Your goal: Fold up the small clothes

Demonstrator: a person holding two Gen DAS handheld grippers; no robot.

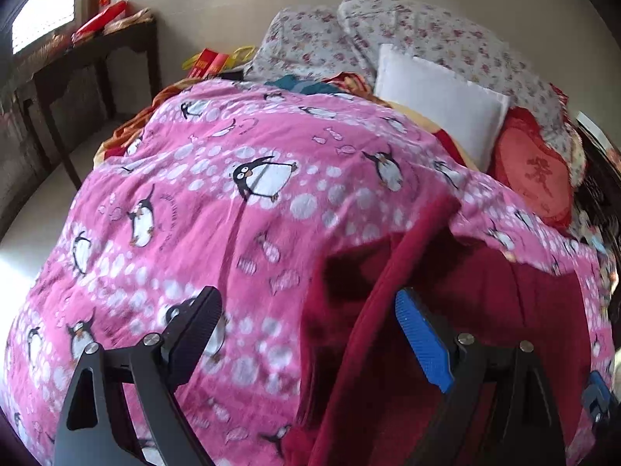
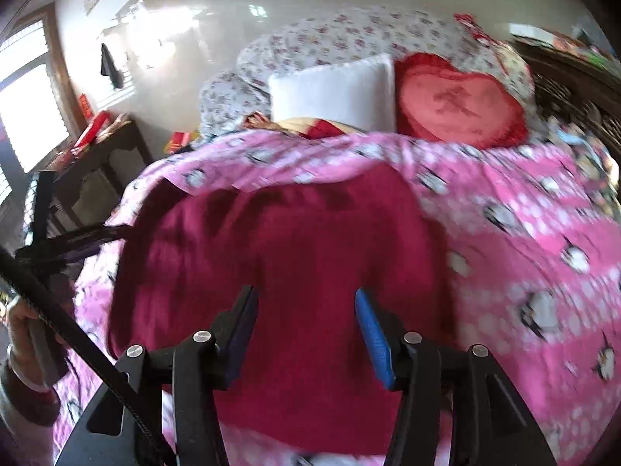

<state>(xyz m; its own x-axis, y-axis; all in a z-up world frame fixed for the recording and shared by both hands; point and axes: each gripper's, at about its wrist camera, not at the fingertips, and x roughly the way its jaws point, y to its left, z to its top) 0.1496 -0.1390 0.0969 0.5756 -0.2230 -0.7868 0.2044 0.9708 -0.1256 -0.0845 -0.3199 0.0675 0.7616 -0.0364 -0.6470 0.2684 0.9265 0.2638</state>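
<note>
Black hand-held gripper [image 2: 306, 330] (blue pad [image 2: 374, 343], silver screws), braided cable [image 2: 77, 334].

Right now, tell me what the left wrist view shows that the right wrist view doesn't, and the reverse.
Only the left wrist view shows the left gripper, open over the penguin quilt's pink cloth, and a teal cloth by the pillows. Only the right wrist view shows the right gripper, open above the dark red garment, and a hand. Both show garment, quilt, white pillow and heart cushion.

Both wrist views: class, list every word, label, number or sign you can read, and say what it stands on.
Nothing reads clearly.
Heart cushion: one red character, too blurred to read.
Pink penguin cover: curved line of small print, too small to read.
Red packets beyond the bed: yellow marks, unreadable.
</note>
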